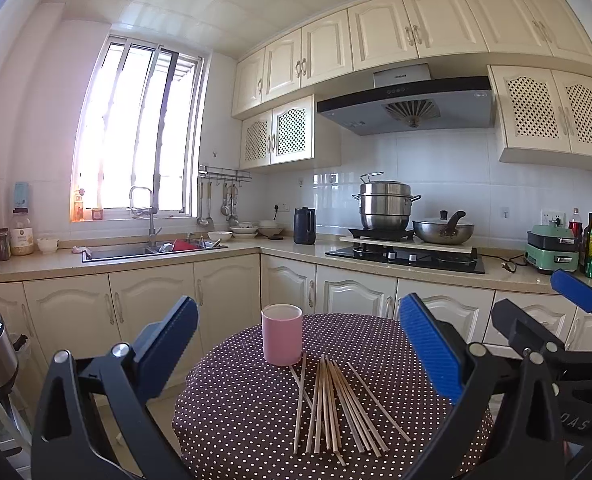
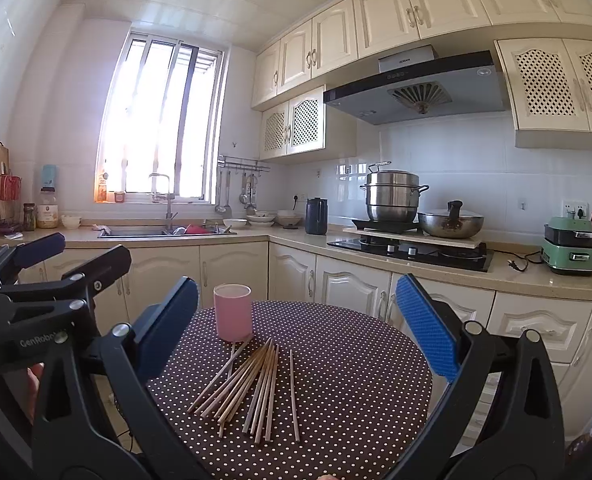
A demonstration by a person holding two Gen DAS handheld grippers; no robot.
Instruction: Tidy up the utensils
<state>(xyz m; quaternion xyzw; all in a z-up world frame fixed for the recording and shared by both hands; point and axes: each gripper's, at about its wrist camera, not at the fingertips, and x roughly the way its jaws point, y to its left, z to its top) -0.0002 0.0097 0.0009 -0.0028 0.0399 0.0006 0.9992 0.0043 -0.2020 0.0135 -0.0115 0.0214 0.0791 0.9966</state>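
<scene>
Hovering over a round tabletop draped in brown, white-dotted cloth, the left hand-held gripper has its blue-padded jaws spread wide, nothing between them. The right hand-held gripper is likewise wide open and empty above the same tabletop. Each appears in the other's view only in part: the right one is cut off at the right frame edge of the left wrist view, the left one at the left edge of the right wrist view, with a bit of a hand showing beneath it.

Wooden chopsticks lie in a loose fan on the cloth, overlapping so that an exact count cannot be made; one or two lie slightly apart from the bundle. A pink cup stands upright at the far ends of the chopsticks; from the right wrist view a tip or two seems to reach its base, but contact cannot be confirmed. Its inside is not visible.

The near rim of the tabletop is hidden behind the gripper frames. Behind, a sink with unclear contents, a stacked steel pot and a lidded wok on the stove. The window is blown out by glare.
</scene>
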